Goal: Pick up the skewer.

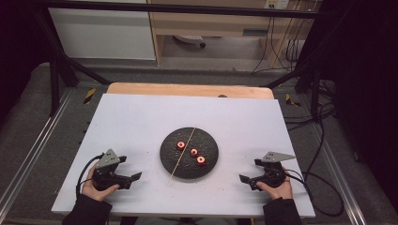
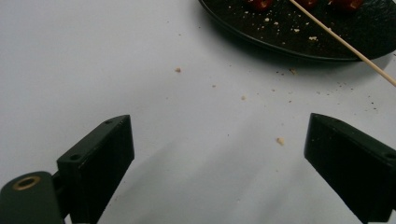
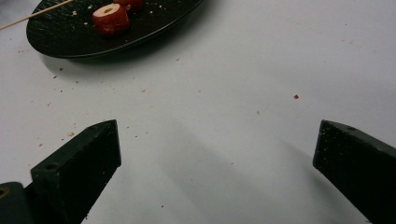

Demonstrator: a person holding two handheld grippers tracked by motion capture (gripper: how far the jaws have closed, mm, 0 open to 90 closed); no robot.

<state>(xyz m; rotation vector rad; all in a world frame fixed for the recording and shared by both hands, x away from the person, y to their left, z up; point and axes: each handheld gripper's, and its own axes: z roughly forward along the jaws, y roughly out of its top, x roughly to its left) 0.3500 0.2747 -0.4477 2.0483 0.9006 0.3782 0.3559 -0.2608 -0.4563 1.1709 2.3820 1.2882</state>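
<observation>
White tabletop (image 1: 141,122) bore a black plate (image 1: 212,161) centrally, holding three red sausage pieces (image 1: 194,152) and a thin skewer (image 1: 183,152). Both the left gripper (image 1: 133,178) and right gripper (image 1: 245,180) were held wide, empty. Pieces were judged soft, light, slippery; the brittle skewer best gripped mid-length.

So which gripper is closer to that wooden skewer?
Left. The left gripper sits on the table just left of the skewer's near end. The right gripper rests farther off, beyond the plate's other side.
</observation>
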